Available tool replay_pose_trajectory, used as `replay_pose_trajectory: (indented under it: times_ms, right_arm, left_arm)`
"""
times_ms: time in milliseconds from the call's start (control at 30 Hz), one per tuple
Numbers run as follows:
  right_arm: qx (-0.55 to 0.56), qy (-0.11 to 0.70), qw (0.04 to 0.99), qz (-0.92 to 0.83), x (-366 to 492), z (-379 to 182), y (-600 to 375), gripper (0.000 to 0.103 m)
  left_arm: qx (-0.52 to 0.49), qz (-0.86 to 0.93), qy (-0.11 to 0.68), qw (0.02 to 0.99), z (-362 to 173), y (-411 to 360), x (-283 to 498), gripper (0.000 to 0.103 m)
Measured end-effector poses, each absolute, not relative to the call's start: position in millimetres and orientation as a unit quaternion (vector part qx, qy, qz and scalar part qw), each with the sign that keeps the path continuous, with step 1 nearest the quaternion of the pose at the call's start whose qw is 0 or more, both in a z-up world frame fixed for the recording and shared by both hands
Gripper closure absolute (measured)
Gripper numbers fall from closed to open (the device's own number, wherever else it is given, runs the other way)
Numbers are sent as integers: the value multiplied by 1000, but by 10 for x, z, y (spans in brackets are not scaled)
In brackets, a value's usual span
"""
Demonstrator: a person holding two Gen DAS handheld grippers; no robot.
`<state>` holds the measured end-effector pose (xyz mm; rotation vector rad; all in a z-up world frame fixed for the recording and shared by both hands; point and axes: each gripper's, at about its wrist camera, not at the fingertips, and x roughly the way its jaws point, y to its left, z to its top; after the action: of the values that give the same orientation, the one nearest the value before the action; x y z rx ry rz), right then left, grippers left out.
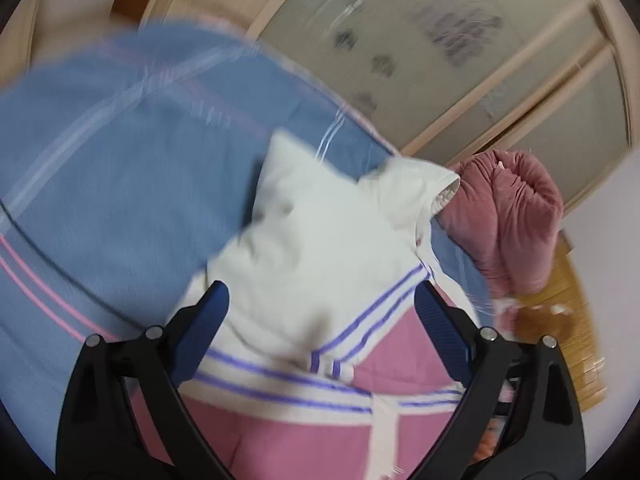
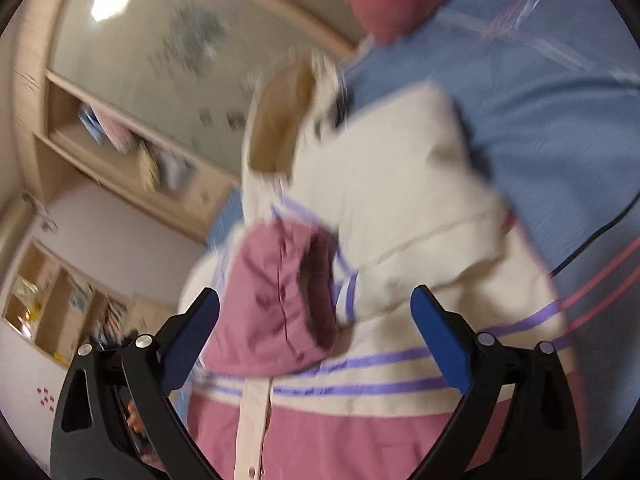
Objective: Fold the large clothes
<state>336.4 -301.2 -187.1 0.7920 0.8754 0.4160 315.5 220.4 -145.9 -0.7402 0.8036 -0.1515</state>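
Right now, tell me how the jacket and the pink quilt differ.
The jacket is cream and pink with purple stripes; the pink quilt is one plain dusty pink. The jacket lies spread with its sleeves folded in; the quilt sits bunched into a lump at the bed's edge. Both rest on the blue bedsheet.

Left wrist view looks steeply down along its wide-spread jaws, close above the cream-and-pink jacket (image 1: 320,240) on the blue sheet (image 1: 120,180), wardrobe doors (image 1: 440,60) beyond the jaws, upper right. Right wrist view is equally close, jacket sleeve between its jaws, shelves (image 2: 120,152) left of them; both share jacket, sheet and wardrobe
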Motion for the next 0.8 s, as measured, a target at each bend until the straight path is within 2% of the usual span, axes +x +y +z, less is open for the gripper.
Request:
replay_pose_trajectory:
  times_ms: [233,267,300,367,433,700,800]
  right_arm:
    - [317,482,790,208,3597,-1933,-2318,7]
    - [313,492,788,200,3627,-1953,-2242,10]
    - [298,498,792,189,3647,-1948,-2162,15]
    - [269,506,796,196,3684,-1933,-1996,53]
    - [277,507,788,214,3709,-1898,-1934,62]
    - [186,412,869,203,3945,-1161,-1680,65]
    - [170,423,875,160,4244,-1304,-1745,65]
  left_arm:
    - [-396,-124,463,783,-1973,2017,3392,8]
    - [-397,-122,473,778,-2040,1970,3435,8]
    - [-395,-115,478,776,-2111,1958,3452,8]
    - [-390,-101,475,782,-2188,1949,3498,8]
    - [-391,-83,465,790,-2251,1979,3535,8]
    - [-411,-68,435,798,-2310,1984,3667,8]
    - [-408,-69,431,802,-2262,1900,3771,8]
